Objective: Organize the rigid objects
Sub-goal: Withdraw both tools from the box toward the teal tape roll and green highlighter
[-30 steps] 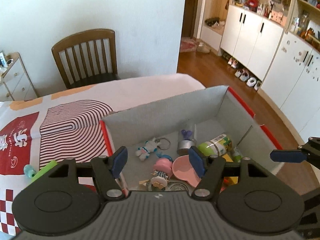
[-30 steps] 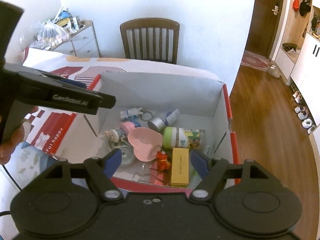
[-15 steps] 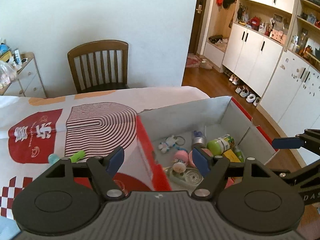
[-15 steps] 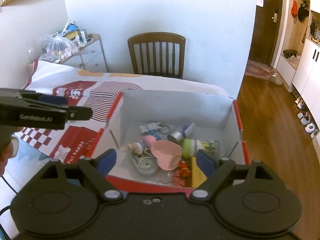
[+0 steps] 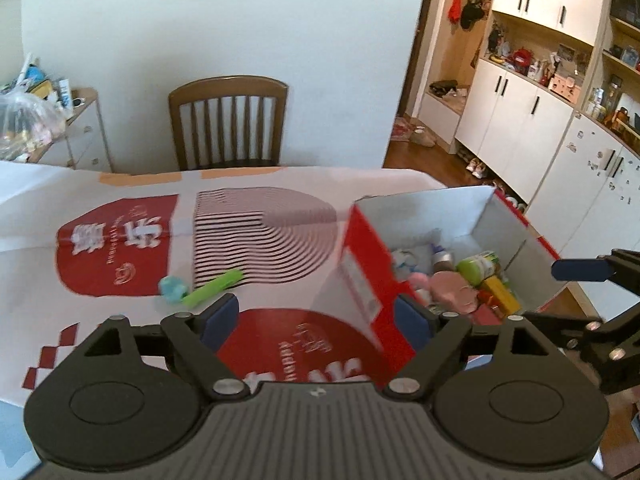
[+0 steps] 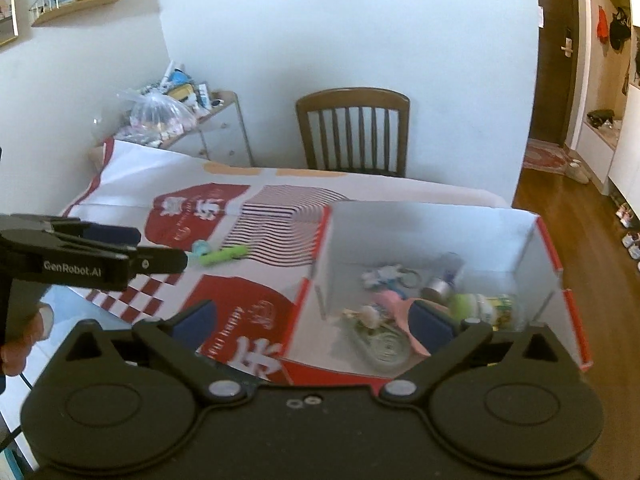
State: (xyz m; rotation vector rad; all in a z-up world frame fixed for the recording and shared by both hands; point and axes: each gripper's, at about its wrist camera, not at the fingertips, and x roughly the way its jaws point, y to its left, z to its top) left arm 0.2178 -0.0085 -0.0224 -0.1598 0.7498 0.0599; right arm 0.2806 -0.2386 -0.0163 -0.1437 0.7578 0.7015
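A red and white cardboard box stands at the table's right end and holds several small items: a pink heart dish, a green bottle, a yellow box, a toy figure, a tape roll. A green toy with a blue end lies on the cloth left of the box. My left gripper is open and empty above the cloth, between the toy and the box. My right gripper is open and empty at the box's near left corner.
A red, white and striped cloth covers the table. A wooden chair stands at the far side. A drawer unit with bags is at the far left. White cupboards and wood floor lie to the right.
Both grippers have pulled back and swung left, away from over the box. The green toy now lies just ahead of my left gripper. Both stay open and empty.
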